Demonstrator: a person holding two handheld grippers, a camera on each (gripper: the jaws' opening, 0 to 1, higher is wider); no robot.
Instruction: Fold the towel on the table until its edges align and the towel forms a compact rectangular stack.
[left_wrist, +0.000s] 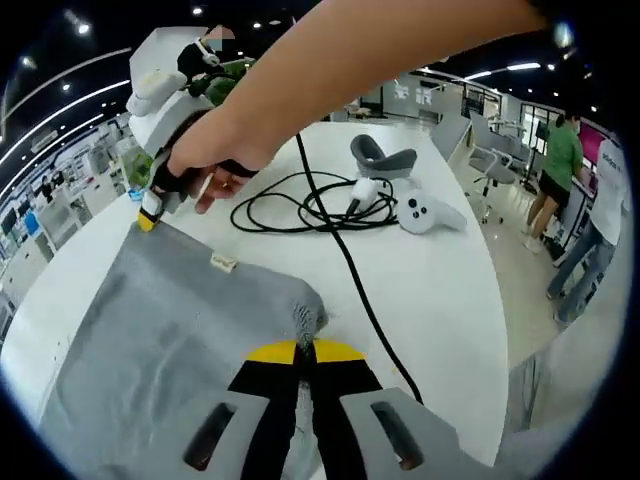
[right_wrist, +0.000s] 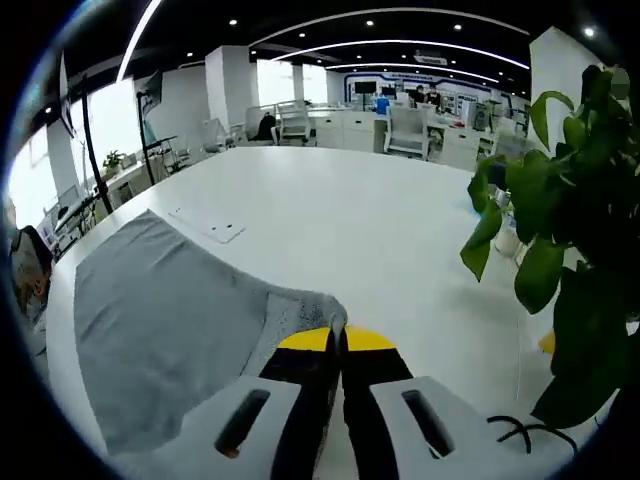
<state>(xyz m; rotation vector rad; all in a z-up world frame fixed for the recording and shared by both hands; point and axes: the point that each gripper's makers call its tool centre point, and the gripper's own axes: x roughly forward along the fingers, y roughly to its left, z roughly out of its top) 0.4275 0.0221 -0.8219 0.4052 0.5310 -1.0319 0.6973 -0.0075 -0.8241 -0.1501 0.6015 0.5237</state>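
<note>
A grey towel (left_wrist: 170, 330) lies flat on the white table (left_wrist: 430, 290), a small tag (left_wrist: 222, 263) on its top face. My left gripper (left_wrist: 305, 350) is shut on the towel's near corner, which is bunched between the yellow tips. A person's hand holds my right gripper (left_wrist: 148, 215) at the towel's far corner. In the right gripper view that gripper (right_wrist: 335, 340) is shut on a raised corner of the towel (right_wrist: 160, 310), and the cloth spreads to the left across the table (right_wrist: 380, 220).
A coiled black cable (left_wrist: 320, 205), a white controller (left_wrist: 425, 212) and a grey strap piece (left_wrist: 380, 160) lie beyond the towel. A leafy plant (right_wrist: 570, 230) stands close on the right. A flush plate (right_wrist: 210, 228) sits in the tabletop. People (left_wrist: 560, 160) stand past the table edge.
</note>
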